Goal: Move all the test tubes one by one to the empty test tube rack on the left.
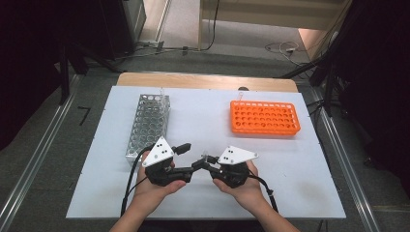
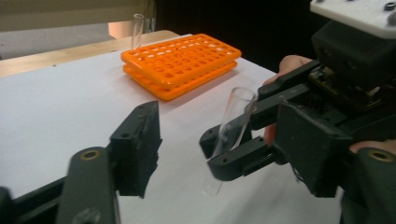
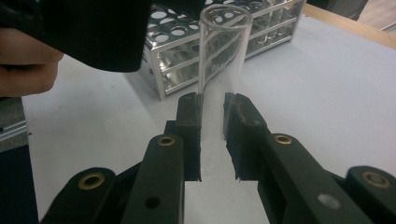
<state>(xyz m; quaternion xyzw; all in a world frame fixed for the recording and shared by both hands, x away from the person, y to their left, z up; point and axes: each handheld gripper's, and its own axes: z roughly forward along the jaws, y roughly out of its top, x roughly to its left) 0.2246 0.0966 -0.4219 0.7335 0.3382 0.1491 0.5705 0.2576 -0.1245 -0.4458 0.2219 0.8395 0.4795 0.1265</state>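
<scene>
The right tool point(image 3: 212, 116) is clamped on a clear tube point(image 3: 223, 60), holding it upright near the front of the surface point(image 1: 203, 121), in the gap between the two hands. The left tool point(image 1: 186, 155) stands apart, its jaws wide of the tube and touching nothing; one jaw shows at the near left in the left gripper view, with the tube off to its right.

The risk, as I judge it, is in the handover. The tube is smooth, thin-walled glass or hard plastic, round in section with a rounded bottom, and the black pads point(image 3: 191, 116) grip it low down, so most of its length stands free above them. A knock from the left tool coming in could tip it or slide it through the pads. If the right tool lets go before the left has closed, the tube would drop and roll.

Farther off on the left is a metal rack point(image 1: 147, 123), shiny, boxy, with rows of round holes and a few tubes at its far end. On the far right lies an orange rack point(image 1: 265, 117), flat matte plastic, also full of holes, with one tube point(image 2: 137, 29) at its far left corner.
</scene>
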